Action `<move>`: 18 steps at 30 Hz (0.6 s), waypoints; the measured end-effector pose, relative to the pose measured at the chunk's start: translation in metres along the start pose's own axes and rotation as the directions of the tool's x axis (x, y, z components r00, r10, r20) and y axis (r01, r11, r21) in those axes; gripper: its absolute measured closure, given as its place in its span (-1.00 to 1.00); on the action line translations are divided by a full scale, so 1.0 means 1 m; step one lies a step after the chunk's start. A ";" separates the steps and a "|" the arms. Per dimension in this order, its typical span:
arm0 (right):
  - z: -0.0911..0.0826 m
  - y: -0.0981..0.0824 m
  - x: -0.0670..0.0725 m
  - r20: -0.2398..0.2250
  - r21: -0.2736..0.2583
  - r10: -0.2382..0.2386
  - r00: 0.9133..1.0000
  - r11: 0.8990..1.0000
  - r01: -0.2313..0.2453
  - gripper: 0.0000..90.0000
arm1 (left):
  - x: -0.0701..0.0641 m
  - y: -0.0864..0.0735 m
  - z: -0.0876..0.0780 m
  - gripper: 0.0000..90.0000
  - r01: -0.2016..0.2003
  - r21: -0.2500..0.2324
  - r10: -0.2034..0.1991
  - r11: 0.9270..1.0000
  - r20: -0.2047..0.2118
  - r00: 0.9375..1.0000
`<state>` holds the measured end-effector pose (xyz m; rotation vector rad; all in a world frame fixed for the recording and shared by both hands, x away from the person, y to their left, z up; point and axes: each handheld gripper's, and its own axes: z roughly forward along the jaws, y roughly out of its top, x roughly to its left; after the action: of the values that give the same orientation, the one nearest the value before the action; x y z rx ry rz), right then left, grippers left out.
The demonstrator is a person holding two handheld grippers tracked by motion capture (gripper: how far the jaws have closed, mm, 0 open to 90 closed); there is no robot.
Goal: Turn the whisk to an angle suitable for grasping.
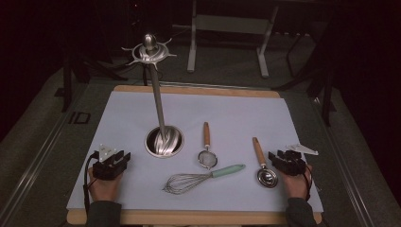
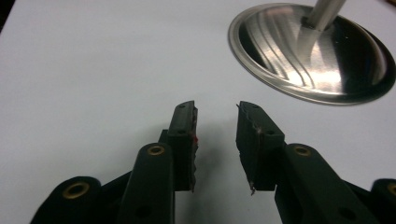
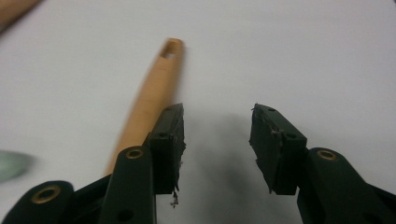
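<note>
A steel utensil stand point(image 1: 163, 141) with a tall pole and a hook ring point(image 1: 150, 52) on top rises from the white mat point(image 1: 118, 118). Its round base point(image 2: 313, 51) lies ahead and to the right of my left gripper point(image 2: 215, 140). The left gripper point(image 1: 111, 164) rests open near the mat's front left, nothing between its jaws. A small strainer point(image 1: 207, 152), a whisk point(image 1: 201, 178) with a mint handle and a wooden-handled scoop point(image 1: 263, 164) lie flat. My right gripper point(image 1: 287, 161) sits open just right of the scoop. Its handle point(image 3: 154, 88) runs beside the left jaw of the right gripper point(image 3: 217, 140).
The mat covers a wooden board point(image 1: 198, 90) whose edge shows at the back and front. Metal frame legs point(image 1: 227, 28) stand on the floor behind the table. Dark floor surrounds the board on both sides.
</note>
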<state>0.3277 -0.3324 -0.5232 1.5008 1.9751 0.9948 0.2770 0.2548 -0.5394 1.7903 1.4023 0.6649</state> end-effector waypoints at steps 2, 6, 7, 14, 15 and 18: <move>-0.001 0.001 0.005 -0.015 0.005 -0.028 0.999 1.000 0.028 0.25 | 0.001 0.000 0.000 0.58 0.007 -0.002 -0.007 1.000 0.006 1.000; -0.004 0.005 0.016 -0.043 0.003 -0.074 0.996 0.997 0.074 0.26 | -0.001 0.000 -0.001 0.65 0.013 -0.001 -0.013 1.000 0.055 0.998; -0.005 0.006 0.019 -0.048 0.001 -0.079 0.996 0.997 0.079 0.26 | -0.003 -0.001 -0.002 0.68 0.000 0.003 0.000 1.000 0.070 0.998; -0.010 0.006 0.024 -0.072 -0.005 -0.100 0.992 0.995 0.100 0.23 | -0.029 0.005 -0.017 1.00 -0.144 -0.003 0.143 0.990 0.154 0.978; -0.010 0.006 0.023 -0.084 -0.006 -0.097 0.992 0.995 0.097 0.23 | -0.033 0.006 -0.019 1.00 -0.164 0.003 0.161 0.986 0.164 0.973; -0.011 0.006 0.025 -0.145 -0.001 -0.101 0.984 0.995 0.102 0.19 | -0.047 0.005 -0.023 1.00 -0.214 0.000 0.210 0.977 0.205 0.956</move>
<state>0.3159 -0.3102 -0.5102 1.3504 2.1335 1.0816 0.2496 0.2146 -0.5197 1.9838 1.0949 0.5572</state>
